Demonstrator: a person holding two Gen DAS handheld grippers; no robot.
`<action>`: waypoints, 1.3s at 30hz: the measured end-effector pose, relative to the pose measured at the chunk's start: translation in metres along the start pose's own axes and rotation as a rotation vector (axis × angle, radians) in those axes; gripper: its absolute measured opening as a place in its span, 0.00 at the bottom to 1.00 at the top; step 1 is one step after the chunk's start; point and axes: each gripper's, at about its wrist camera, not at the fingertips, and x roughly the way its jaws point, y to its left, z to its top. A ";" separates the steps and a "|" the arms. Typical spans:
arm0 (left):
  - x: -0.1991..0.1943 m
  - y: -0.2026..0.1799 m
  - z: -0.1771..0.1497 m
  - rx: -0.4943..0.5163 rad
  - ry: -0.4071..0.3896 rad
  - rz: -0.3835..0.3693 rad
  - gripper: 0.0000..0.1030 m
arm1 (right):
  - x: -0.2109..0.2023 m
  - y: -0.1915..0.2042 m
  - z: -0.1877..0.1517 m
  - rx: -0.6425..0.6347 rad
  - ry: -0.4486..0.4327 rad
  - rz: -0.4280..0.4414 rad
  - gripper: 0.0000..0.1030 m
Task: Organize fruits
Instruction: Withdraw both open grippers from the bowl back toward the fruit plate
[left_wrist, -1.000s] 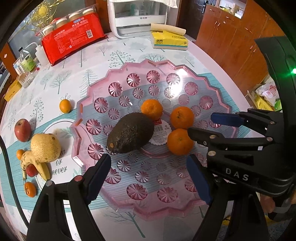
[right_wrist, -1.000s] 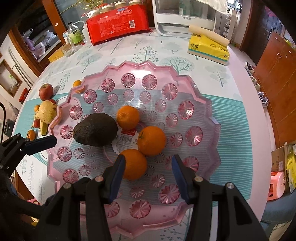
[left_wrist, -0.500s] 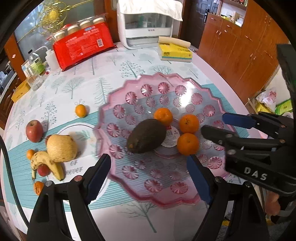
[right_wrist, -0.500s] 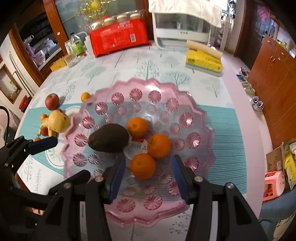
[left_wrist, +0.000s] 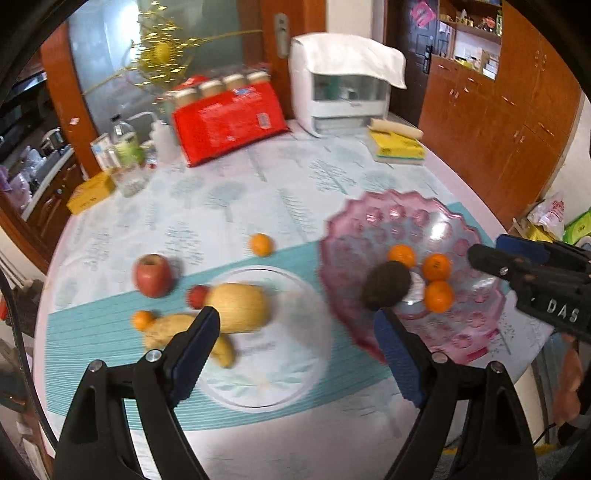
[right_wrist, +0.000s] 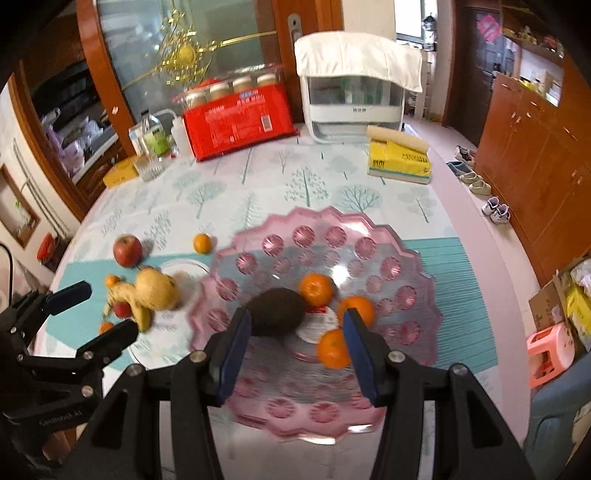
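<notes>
A pink scalloped glass plate holds a dark avocado and three oranges. Left of it on the table lie a red apple, a yellow pear, a banana, a lone small orange and small red and orange fruits. My left gripper is open and empty above the pear and banana. My right gripper is open and empty above the plate's near side.
At the table's back stand a red package with jars, bottles and a glass, a yellow box, a white appliance and a yellow tissue pack. Wooden cabinets stand right, beyond the table edge.
Both grippers have pulled back and risen from the plate. The left one has swung left, so the loose fruits now lie ahead of it. Both stay open.
</notes>
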 end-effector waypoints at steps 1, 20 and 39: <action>-0.006 0.014 0.000 -0.008 -0.007 0.009 0.85 | -0.002 0.006 0.002 0.011 -0.005 -0.001 0.51; -0.029 0.233 0.019 -0.047 -0.081 0.173 0.97 | 0.009 0.147 0.019 0.057 -0.053 -0.046 0.69; 0.128 0.269 0.039 -0.087 0.186 -0.130 0.97 | 0.142 0.186 0.011 0.131 0.231 -0.047 0.78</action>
